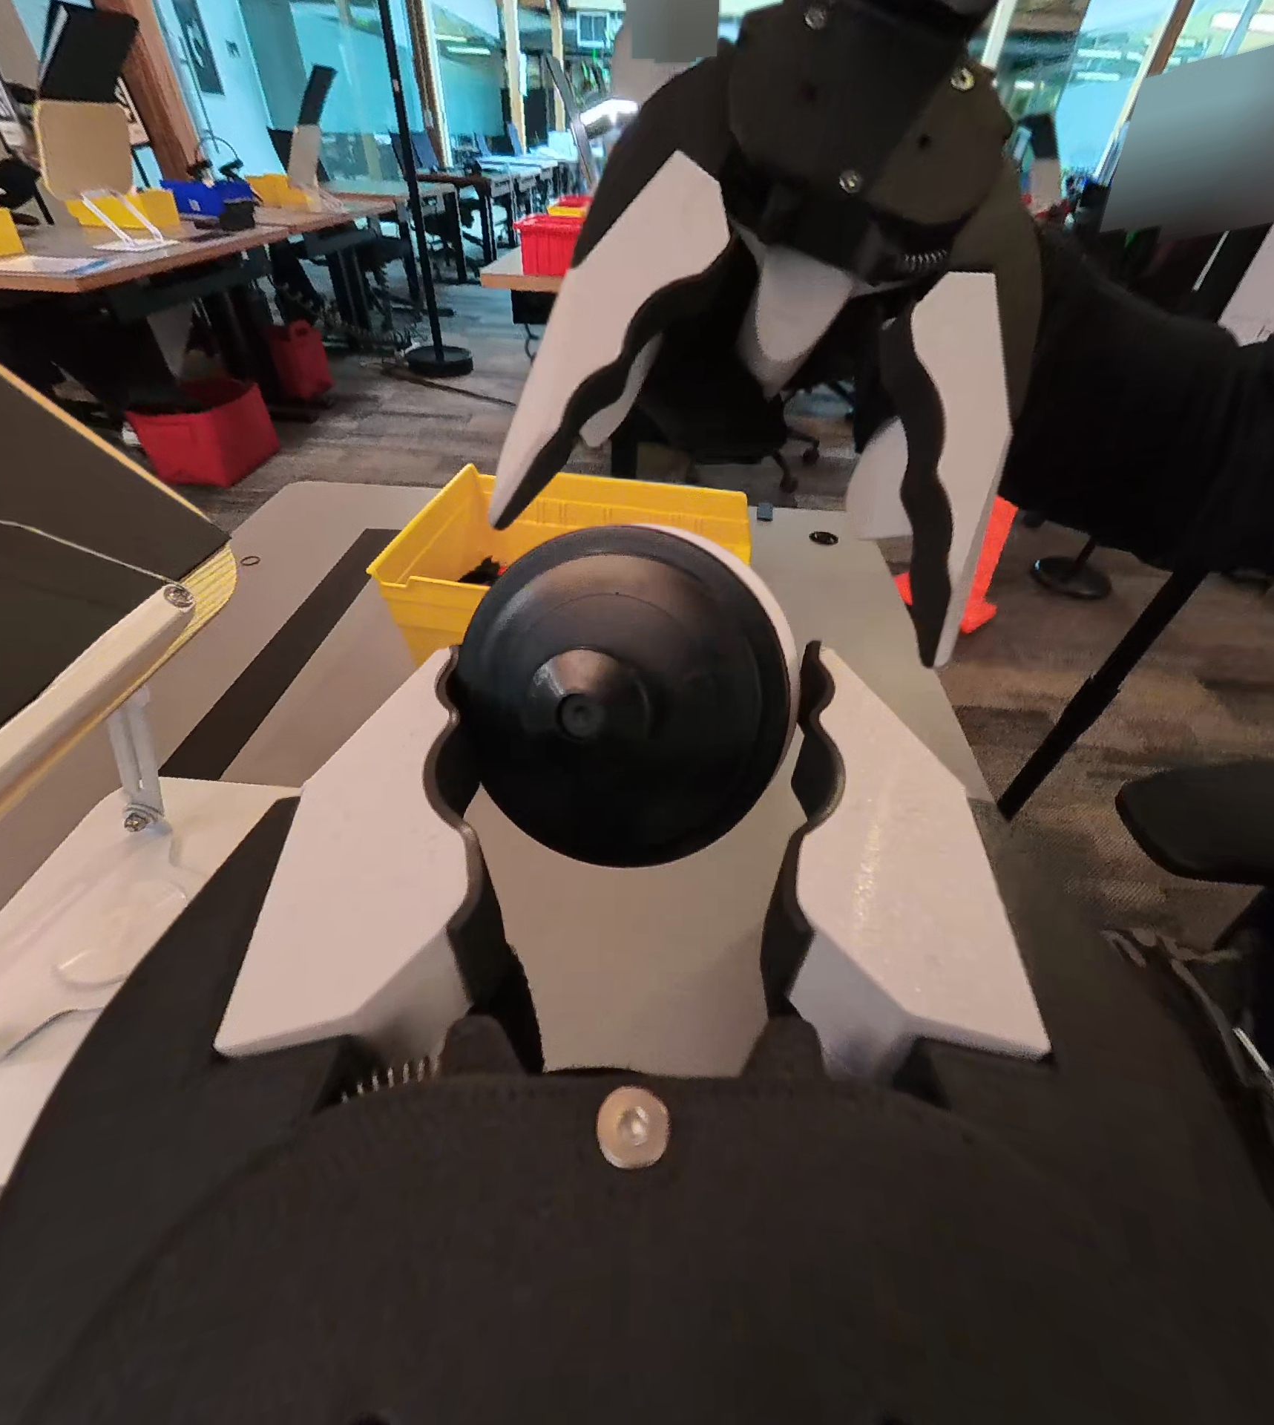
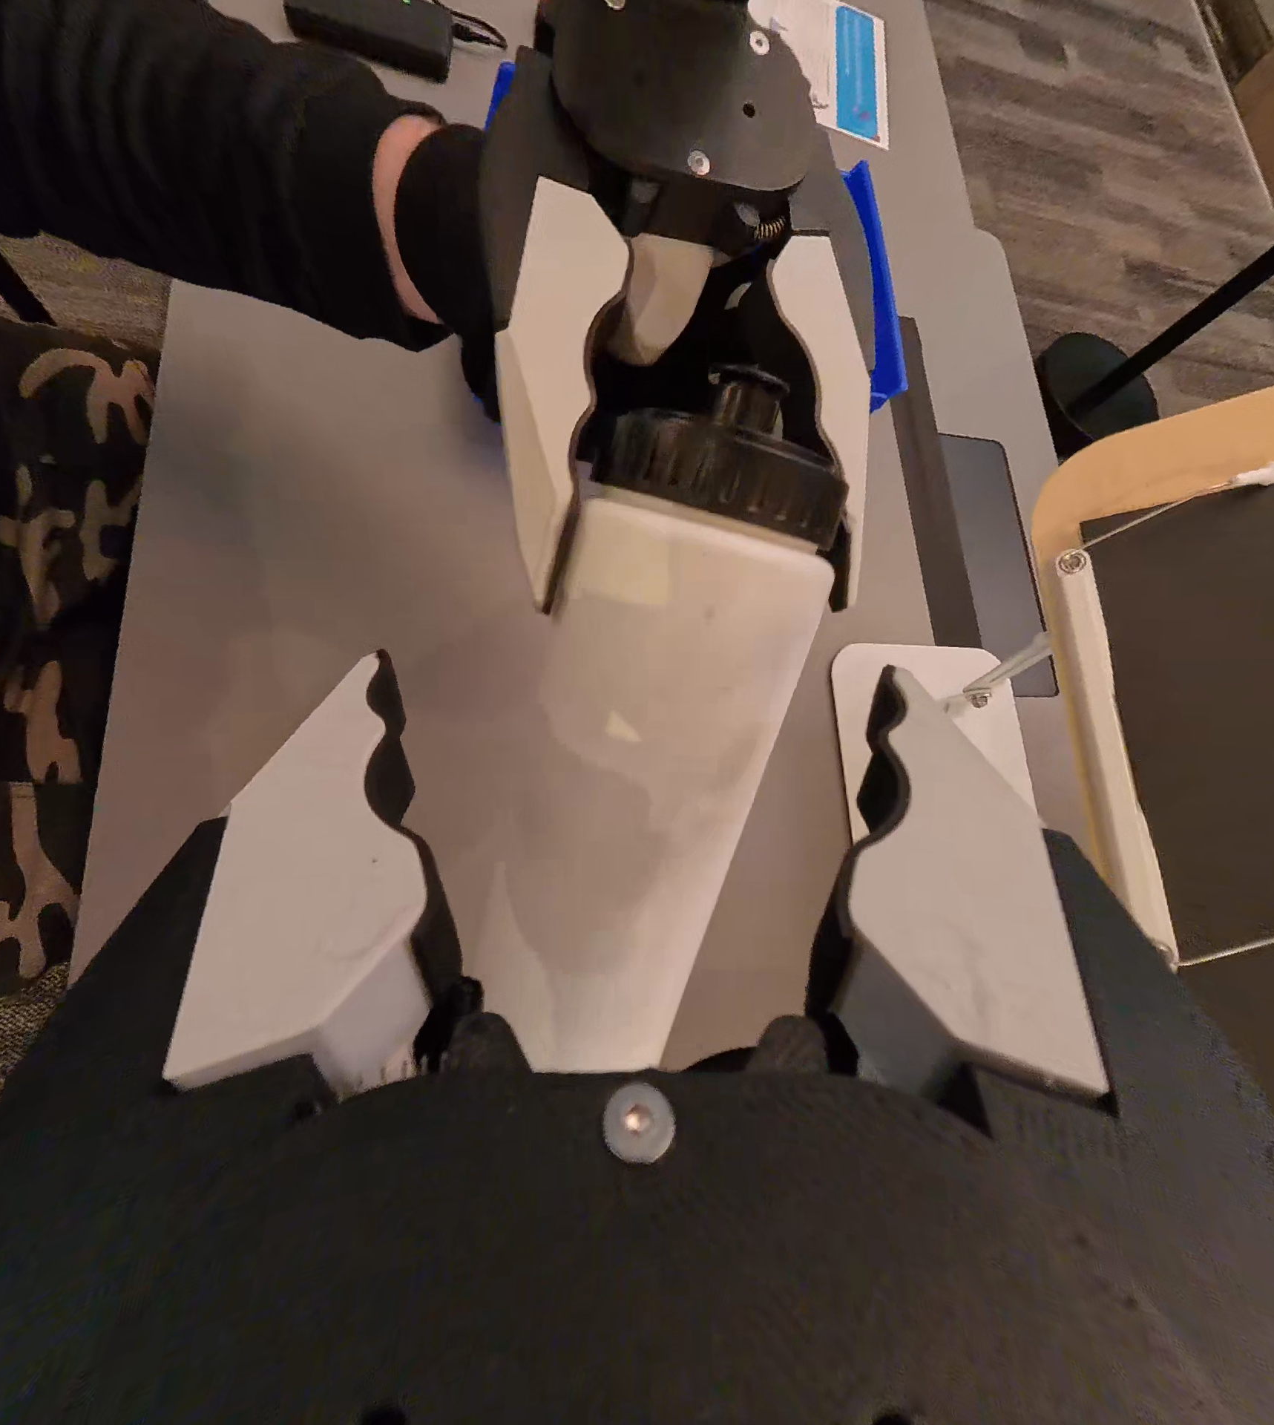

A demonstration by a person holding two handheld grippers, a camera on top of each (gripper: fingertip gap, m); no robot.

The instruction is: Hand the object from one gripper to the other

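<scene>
A white squeeze bottle with a black screw cap and nozzle [image 1: 618,694] is held in my left gripper [image 1: 633,663], cap end pointing back at that camera. The left fingers [image 1: 356,848] press on both sides at the cap. In the right wrist view the left gripper [image 2: 695,597] is shut on the bottle [image 2: 695,640] at its shoulder, and the body points toward my right gripper [image 2: 633,663]. The right gripper is wide open, its fingers [image 2: 310,887] on either side of the bottle's far end without touching it. It also shows open above the bottle in the left wrist view [image 1: 718,586].
A grey table [image 2: 271,540] lies below. A yellow bin [image 1: 618,509] stands at its far end and a blue bin [image 2: 880,308] lies behind the left gripper. A dark board with a pale wooden rim [image 2: 1196,655] stands on a white base plate [image 1: 78,925]. A person's camouflage trousers [image 2: 17,540] are beside the table. My two grippers' fingertips are within a few centimetres of each other. The white base plate [image 1: 78,925] is about 35 cm from my left fingertips.
</scene>
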